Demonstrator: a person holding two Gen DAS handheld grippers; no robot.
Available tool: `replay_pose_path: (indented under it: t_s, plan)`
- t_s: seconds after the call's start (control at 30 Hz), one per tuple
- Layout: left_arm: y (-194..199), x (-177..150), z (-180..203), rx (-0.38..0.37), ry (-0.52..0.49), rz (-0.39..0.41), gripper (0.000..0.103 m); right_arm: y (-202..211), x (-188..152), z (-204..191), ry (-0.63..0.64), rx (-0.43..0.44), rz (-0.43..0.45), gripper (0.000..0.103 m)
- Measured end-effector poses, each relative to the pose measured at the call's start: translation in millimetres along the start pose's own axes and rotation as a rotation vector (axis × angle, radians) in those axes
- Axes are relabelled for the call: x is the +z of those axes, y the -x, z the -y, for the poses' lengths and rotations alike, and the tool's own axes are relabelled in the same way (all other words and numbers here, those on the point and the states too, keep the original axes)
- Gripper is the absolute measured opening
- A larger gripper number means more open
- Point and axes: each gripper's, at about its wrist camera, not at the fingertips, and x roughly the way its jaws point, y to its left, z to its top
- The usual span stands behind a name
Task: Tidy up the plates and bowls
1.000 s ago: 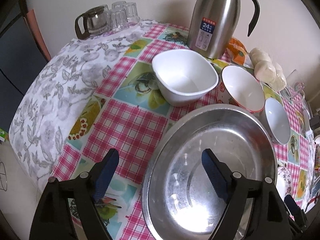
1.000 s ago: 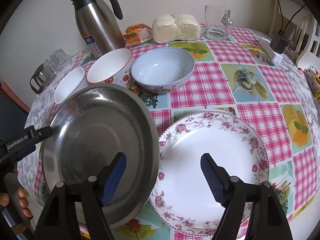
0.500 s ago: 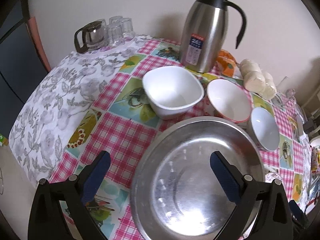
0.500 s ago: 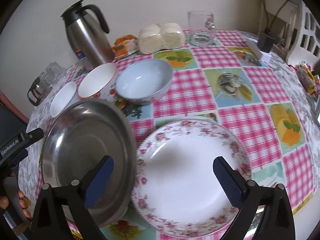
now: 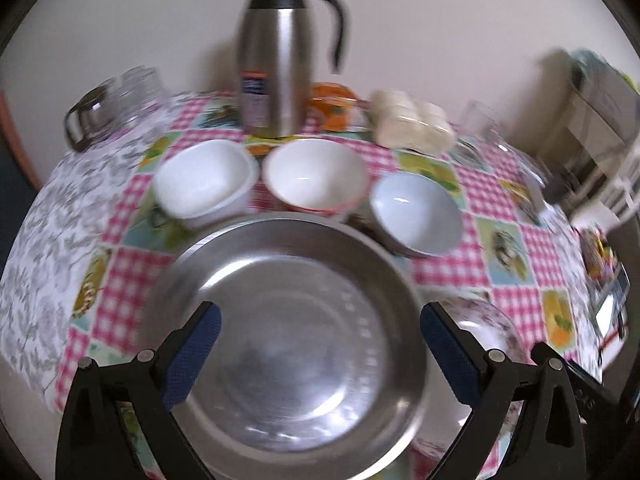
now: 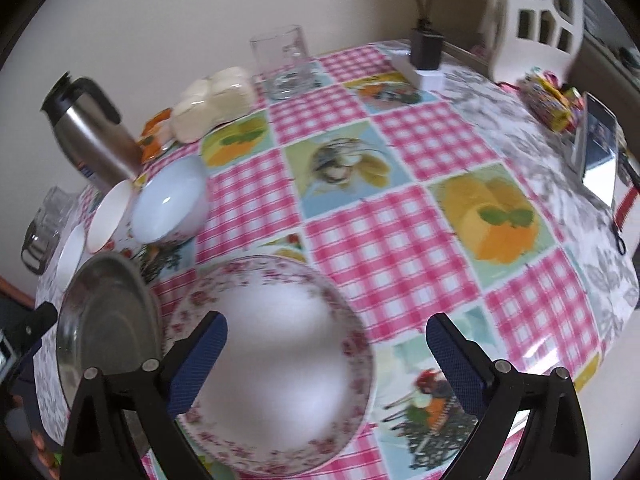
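Observation:
A wide steel dish (image 5: 304, 288) lies on the checked tablecloth right under my left gripper (image 5: 319, 316), which is open and empty above it. Behind the dish stand a white squarish bowl (image 5: 204, 184), a red-rimmed bowl (image 5: 314, 176) and a pale blue bowl (image 5: 416, 212) in a row. To its right lies a floral plate (image 5: 484, 320). In the right wrist view my right gripper (image 6: 327, 324) hangs open and empty over the floral plate (image 6: 280, 340), whose right rim lies between the fingers. The steel dish (image 6: 104, 320) lies to the left of it.
A steel thermos (image 5: 280, 60), a glass jug (image 5: 104, 112), an orange packet (image 5: 332, 108) and a pack of buns (image 5: 412, 120) line the back wall. A glass mug (image 6: 284, 60), a charger (image 6: 426, 52) and a phone (image 6: 598, 148) sit farther right. A white chair (image 6: 536, 20) stands beyond the table.
Both grippers' jaws have spread wider. Both views have swung to the right and rolled: the steel dish now sits centred under the left gripper, and the floral plate has slid left under the right one.

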Motion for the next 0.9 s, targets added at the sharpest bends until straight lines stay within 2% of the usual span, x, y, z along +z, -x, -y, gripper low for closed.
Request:
replay_pose_path:
  t_s: [0.13, 0.27, 0.47, 0.53, 0.57, 0.63, 0.67, 0.73, 0.77, 0.8, 0.9]
  plan:
    - [-3.1, -8.0, 31.4, -0.017, -0.071, -0.006, 0.1, -3.9, 0.1, 14.0, -0.016, -0.002, -0.012, 0.101]
    - [-12.9, -16.4, 52.9, -0.038, -0.113, -0.045, 0.1, -12.5, -2.6, 22.3, -0.018, -0.014, -0.04, 0.101]
    - [-27.3, -26.6, 72.3, -0.025, -0.17, -0.092, 0.1, -36.7, -9.4, 22.6, 0.0, -0.018, -0.121, 0.101]
    - [-28.8, -28.4, 73.9, -0.025, -0.182, -0.1, 0.1, -42.0, -13.1, 22.0, 0.005, -0.006, -0.139, 0.098]
    - [-29.4, -28.8, 74.9, -0.027, -0.186, -0.101, 0.1, -44.4, -14.8, 20.9, 0.007, -0.002, -0.147, 0.095]
    - [-29.3, -29.3, 75.4, -0.03, -0.189, -0.102, 0.1, -49.0, -16.2, 21.0, 0.001, 0.011, -0.154, 0.074]
    - [-29.1, -29.2, 75.4, -0.033, -0.189, -0.103, 0.1, -50.3, -16.5, 21.6, -0.005, 0.016, -0.158, 0.071]
    - [-28.8, -28.8, 74.6, -0.036, -0.186, -0.104, 0.1, -53.2, -16.6, 24.0, -0.02, 0.022, -0.165, 0.053]
    - [-28.8, -28.6, 74.4, -0.038, -0.183, -0.105, 0.1, -54.4, -16.9, 25.5, -0.029, 0.027, -0.168, 0.048]
    - [-29.4, -28.2, 74.2, -0.04, -0.179, -0.108, 0.1, -55.2, -17.1, 27.0, -0.035, 0.031, -0.168, 0.036]
    - [-30.6, -27.4, 74.1, -0.055, -0.168, -0.114, 0.1, -52.7, -15.1, 28.1, -0.038, 0.049, -0.153, 0.023]
